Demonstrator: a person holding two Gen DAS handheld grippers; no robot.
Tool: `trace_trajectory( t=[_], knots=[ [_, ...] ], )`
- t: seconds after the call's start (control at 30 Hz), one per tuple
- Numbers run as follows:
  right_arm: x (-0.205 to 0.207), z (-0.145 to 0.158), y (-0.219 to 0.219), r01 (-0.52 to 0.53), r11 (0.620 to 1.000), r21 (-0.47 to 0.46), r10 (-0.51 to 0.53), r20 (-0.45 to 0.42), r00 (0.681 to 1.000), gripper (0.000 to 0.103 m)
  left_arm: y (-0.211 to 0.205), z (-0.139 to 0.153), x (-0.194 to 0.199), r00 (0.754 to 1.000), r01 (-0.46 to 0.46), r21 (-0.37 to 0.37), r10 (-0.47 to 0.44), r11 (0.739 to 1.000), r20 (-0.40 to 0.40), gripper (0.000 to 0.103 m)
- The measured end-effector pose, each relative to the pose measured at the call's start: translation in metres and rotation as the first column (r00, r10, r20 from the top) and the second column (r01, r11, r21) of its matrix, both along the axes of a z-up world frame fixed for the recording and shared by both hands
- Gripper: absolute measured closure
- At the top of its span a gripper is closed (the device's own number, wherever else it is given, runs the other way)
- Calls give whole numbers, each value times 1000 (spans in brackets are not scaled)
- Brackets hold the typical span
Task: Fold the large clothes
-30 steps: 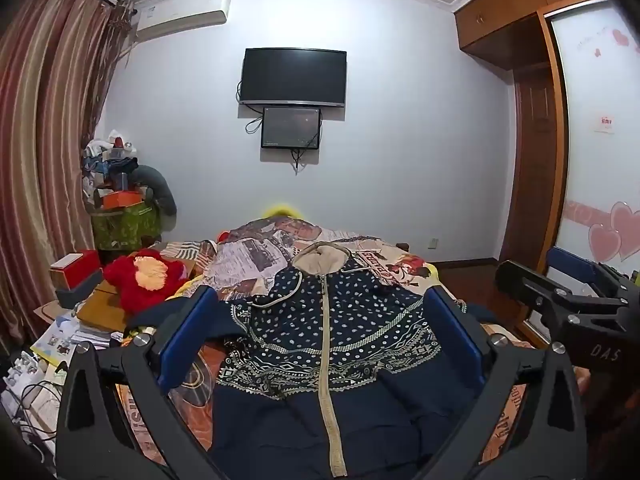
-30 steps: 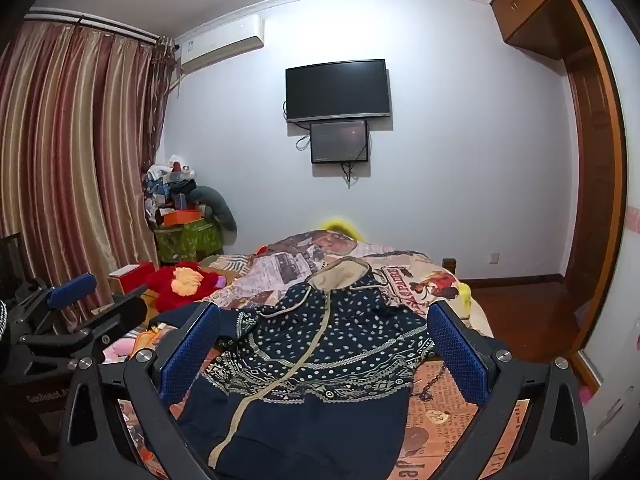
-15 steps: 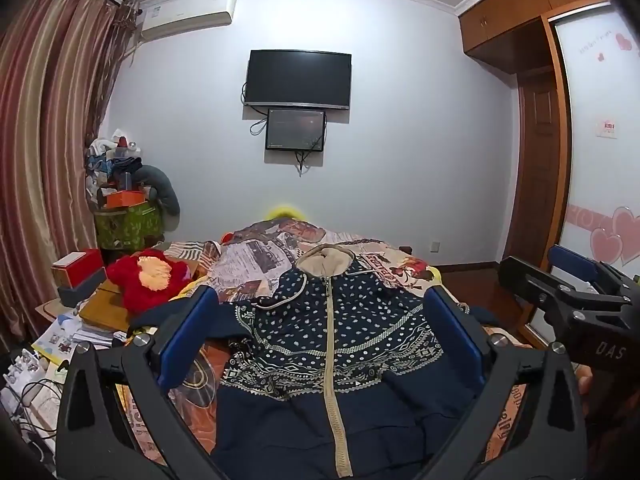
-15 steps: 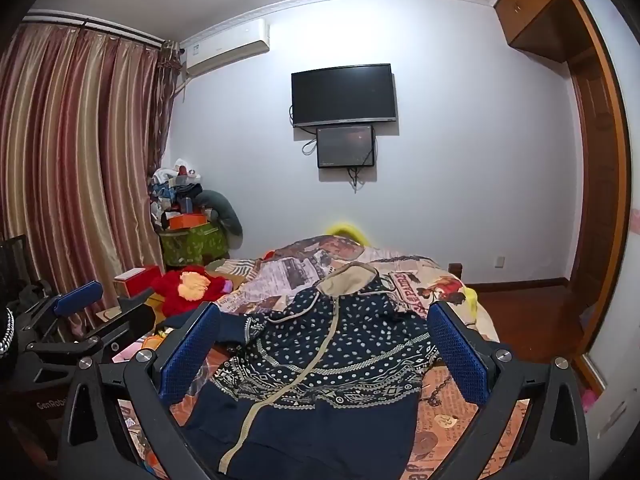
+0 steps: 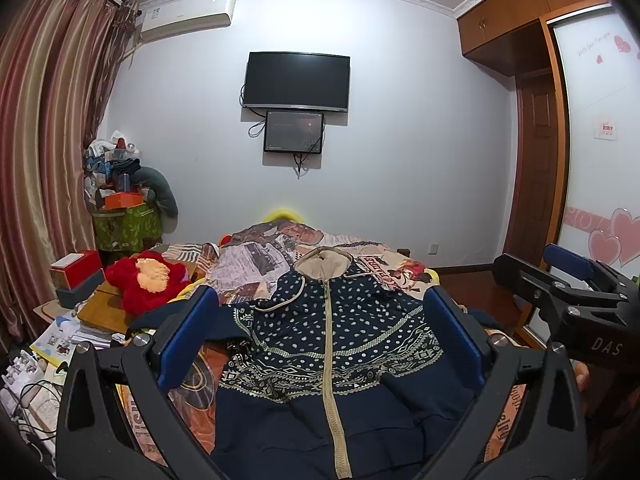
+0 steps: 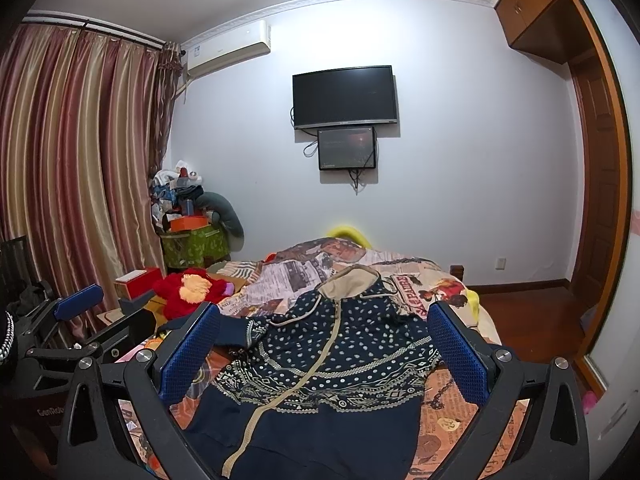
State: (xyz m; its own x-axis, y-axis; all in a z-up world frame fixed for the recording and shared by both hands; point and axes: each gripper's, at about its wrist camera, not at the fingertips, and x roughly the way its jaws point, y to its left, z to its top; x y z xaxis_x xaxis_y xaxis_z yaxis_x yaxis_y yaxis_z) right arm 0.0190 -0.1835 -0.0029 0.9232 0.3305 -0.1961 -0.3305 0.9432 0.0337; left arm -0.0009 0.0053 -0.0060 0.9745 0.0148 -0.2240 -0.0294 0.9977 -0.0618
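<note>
Fingers [image 5: 188, 336] on both grippers wide, empty, hovering over the zipped navy hoodie [image 5: 336, 344] flat ahead on the bed [image 6: 448, 280]: pre-fold, next grab sleeves.

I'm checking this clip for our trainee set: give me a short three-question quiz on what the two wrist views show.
1. True or false: the navy dotted zip-up hooded jacket lies spread on the bed with its beige zipper closed.
2. The red plush toy lies on which side of the jacket in both views: A left, B right?
3. Fill in: the left claw and the right claw are both ____, holding nothing.

Key: 1 true; 2 A; 3 open.
</note>
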Motion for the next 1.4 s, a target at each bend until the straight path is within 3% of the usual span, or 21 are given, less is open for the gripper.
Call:
trace_trajectory(
  t=[0.9, 1.4],
  knots=[
    [2, -2, -2, -1, 1000, 5, 1, 3, 1000, 0, -1, 5, -2, 1000, -13, 11, 13, 1000, 14, 0],
    [4, 13, -4, 5, 1000, 10, -5, 3, 1000, 0, -1, 6, -1, 1000, -9, 10, 9, 1000, 11, 0]
  ],
)
